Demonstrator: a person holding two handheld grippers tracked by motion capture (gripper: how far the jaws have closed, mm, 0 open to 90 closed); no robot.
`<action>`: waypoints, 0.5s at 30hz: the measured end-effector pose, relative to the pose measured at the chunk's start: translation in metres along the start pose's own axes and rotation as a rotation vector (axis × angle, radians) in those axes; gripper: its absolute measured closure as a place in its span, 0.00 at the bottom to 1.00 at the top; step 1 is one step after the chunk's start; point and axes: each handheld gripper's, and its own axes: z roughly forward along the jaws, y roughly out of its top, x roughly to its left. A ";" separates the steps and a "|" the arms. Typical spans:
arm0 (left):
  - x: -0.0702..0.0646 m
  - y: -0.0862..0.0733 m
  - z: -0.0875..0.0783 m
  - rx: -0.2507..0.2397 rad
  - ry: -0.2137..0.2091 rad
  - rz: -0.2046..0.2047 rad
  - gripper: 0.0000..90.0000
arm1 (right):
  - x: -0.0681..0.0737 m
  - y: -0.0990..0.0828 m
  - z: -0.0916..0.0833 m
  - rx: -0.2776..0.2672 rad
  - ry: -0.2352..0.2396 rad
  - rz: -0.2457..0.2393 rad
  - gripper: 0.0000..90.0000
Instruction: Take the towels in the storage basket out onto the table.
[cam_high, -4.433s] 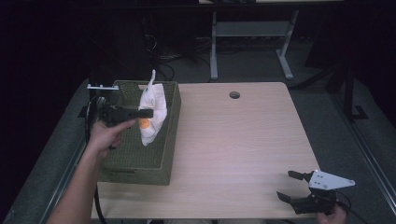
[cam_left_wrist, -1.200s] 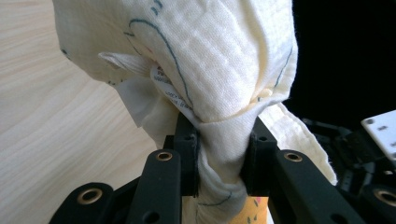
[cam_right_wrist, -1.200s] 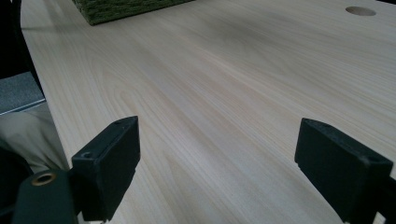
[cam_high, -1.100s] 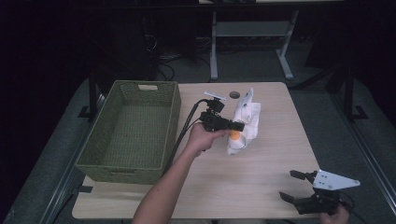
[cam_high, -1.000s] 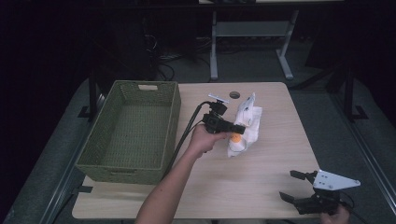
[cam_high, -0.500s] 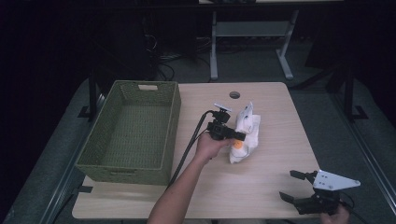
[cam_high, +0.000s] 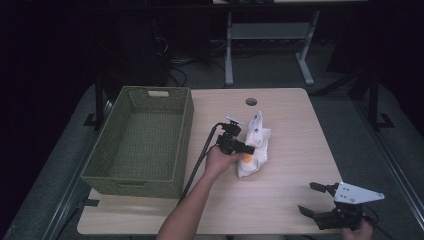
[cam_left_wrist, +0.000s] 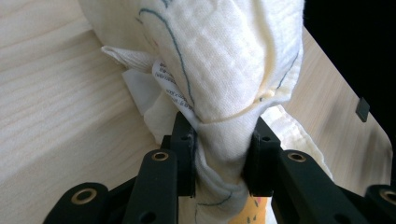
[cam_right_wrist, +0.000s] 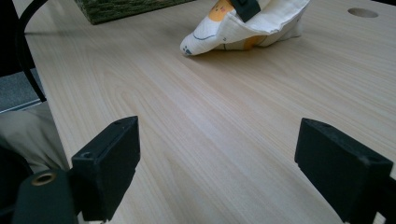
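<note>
Lengthwise, cloth toward table's far edge.

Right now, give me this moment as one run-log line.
left gripper: shut on white cloth, cloth on table | right gripper: open, idle near table's edge | green basket: empty

The high view is dim, with the room behind nearly black and only the pale table catching soft overhead light. In the left gripper view the white cloth is brightly lit, almost washed out (its weave stays sharp), beside a black corner. The right gripper view is evenly lit, its near jaws slightly soft.
</note>
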 end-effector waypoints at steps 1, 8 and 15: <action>0.001 0.000 0.000 0.000 -0.005 0.000 0.76 | 0.000 0.000 0.000 -0.001 0.001 -0.003 0.15; 0.002 -0.002 0.001 -0.008 0.006 0.001 0.64 | -0.001 0.000 0.000 -0.002 0.001 0.001 0.15; -0.001 -0.004 -0.004 -0.021 0.016 0.018 0.50 | -0.001 0.000 0.001 -0.004 0.001 -0.004 0.15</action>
